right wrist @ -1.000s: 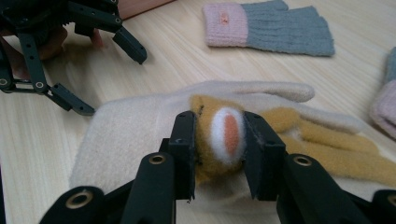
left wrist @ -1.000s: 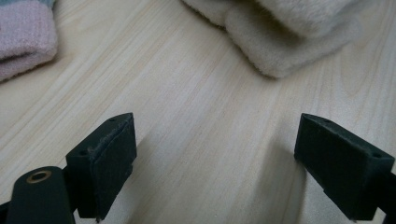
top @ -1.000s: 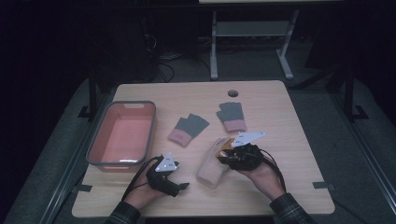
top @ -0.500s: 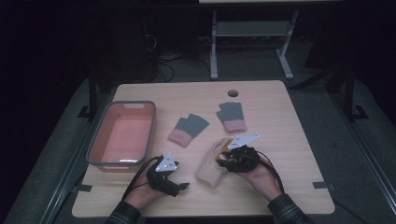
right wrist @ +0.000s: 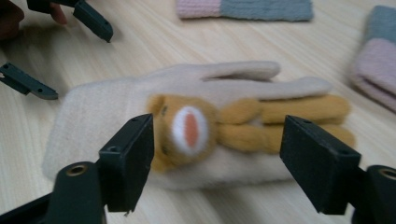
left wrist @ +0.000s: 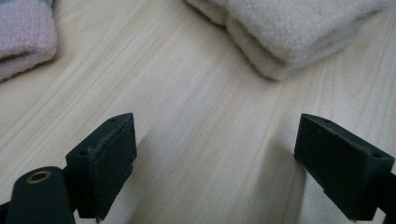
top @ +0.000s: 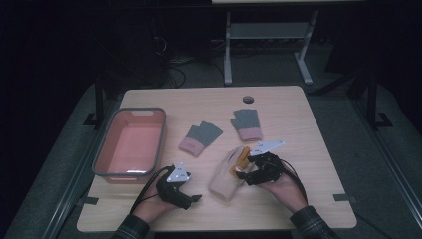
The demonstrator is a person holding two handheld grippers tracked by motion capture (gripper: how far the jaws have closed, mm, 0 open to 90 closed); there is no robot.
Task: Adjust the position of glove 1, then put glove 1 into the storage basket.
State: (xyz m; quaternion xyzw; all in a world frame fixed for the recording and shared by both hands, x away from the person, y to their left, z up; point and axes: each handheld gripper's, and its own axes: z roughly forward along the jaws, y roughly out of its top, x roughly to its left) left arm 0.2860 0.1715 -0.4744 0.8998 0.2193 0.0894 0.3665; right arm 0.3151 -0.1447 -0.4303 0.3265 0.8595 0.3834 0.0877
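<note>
Hovering with fingers wide over the cream glove [top: 225,174], which lies right of the pink bin [top: 130,143], the right gripper [top: 247,172] should, I judge, lower squarely and pinch both layers, while the left gripper [top: 190,199] rests wide beside it.

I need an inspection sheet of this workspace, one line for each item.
Surface: wooden table, round hole near far edge.
Job's things: cream glove with orange animal face; two grey-pink gloves; red bin, nothing seen inside.
Clutter: nothing seen.
Grippers: left gripper open over bare wood; right gripper open, at cream glove.
Cables: black cable trails from left gripper.
Surroundings: dark room, metal frame behind.
</note>
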